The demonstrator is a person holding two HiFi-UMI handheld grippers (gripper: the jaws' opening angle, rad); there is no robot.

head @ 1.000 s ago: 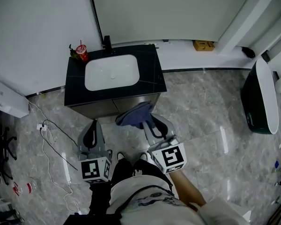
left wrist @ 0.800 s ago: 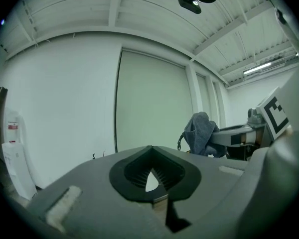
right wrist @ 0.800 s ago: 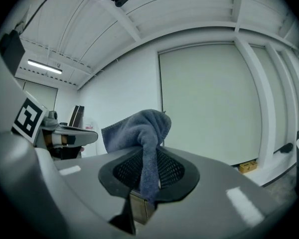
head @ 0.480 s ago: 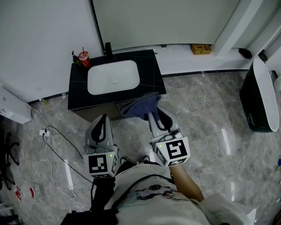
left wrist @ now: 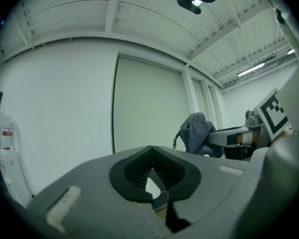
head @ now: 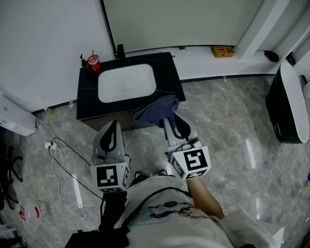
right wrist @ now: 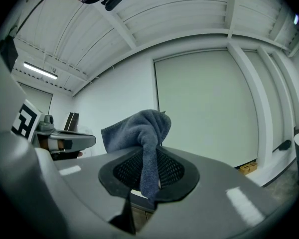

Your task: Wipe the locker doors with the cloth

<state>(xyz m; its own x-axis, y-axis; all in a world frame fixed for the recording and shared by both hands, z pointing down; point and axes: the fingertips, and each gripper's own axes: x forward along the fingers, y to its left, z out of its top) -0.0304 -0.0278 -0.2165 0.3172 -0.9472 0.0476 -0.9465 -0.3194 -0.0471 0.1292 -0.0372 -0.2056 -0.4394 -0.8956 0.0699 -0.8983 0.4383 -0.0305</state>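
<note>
A blue-grey cloth (head: pixel 156 111) hangs bunched from my right gripper (head: pixel 171 120), which is shut on it. In the right gripper view the cloth (right wrist: pixel 139 131) stands up between the jaws and drapes down over them. The cloth sits at the front right corner of a black-topped sink cabinet (head: pixel 171 79), above its dark front doors (head: pixel 106 122). My left gripper (head: pixel 112 125) is to the cloth's left, just in front of the doors, jaws shut and holding nothing. The left gripper view shows that gripper (left wrist: pixel 150 171) empty, with the cloth (left wrist: pixel 195 133) off to the right.
A white basin (head: pixel 126 82), a black tap (head: pixel 120 52) and a red cup with a straw (head: pixel 94 63) are on the cabinet top. A white box (head: pixel 10 119) and cables (head: pixel 62 149) lie on the floor at left. A dark bin (head: pixel 285 107) stands at right.
Both grippers have moved forward toward the cabinet. The cloth has gone from just short of the front edge to the cabinet's front right corner.
</note>
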